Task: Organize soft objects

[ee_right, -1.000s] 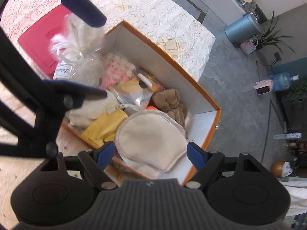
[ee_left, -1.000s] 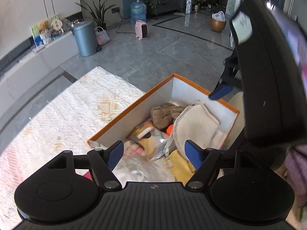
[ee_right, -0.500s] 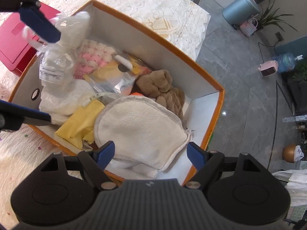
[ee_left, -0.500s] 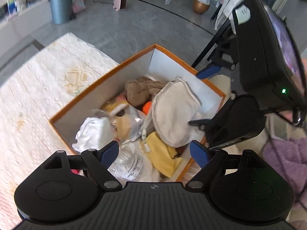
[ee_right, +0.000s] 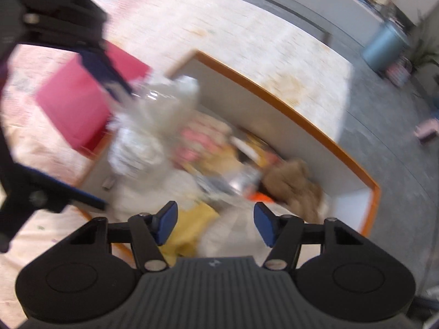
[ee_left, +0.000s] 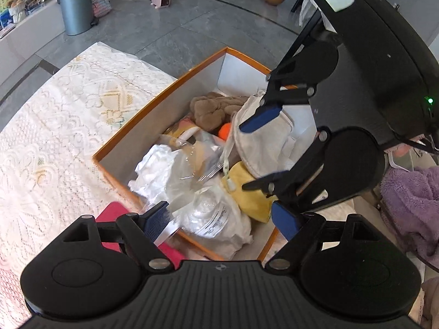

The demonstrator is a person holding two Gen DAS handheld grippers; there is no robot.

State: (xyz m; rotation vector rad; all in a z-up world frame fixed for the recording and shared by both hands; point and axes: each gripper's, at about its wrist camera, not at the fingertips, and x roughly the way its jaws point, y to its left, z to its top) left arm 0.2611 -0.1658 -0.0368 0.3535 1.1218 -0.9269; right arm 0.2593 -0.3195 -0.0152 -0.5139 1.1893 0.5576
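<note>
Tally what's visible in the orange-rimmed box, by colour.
White/clear bagged bundle: 1
White crumpled item: 1
Cream pad: 1
Yellow cloth: 1
Brown plush: 1
Orange piece: 1
Total: 6 visible; anything underneath is hidden.

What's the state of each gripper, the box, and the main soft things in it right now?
left gripper: open wide, over the bagged white item, gripping nothing.
right gripper: jaws closing around the cream pouch, not yet pressing.
orange-rimmed box: open-topped, crowded with soft items.
cream pouch: lying on top, between the right gripper's fingers.
bagged white item: slumped over the box's near rim.
brown plush: lying at the far end.
</note>
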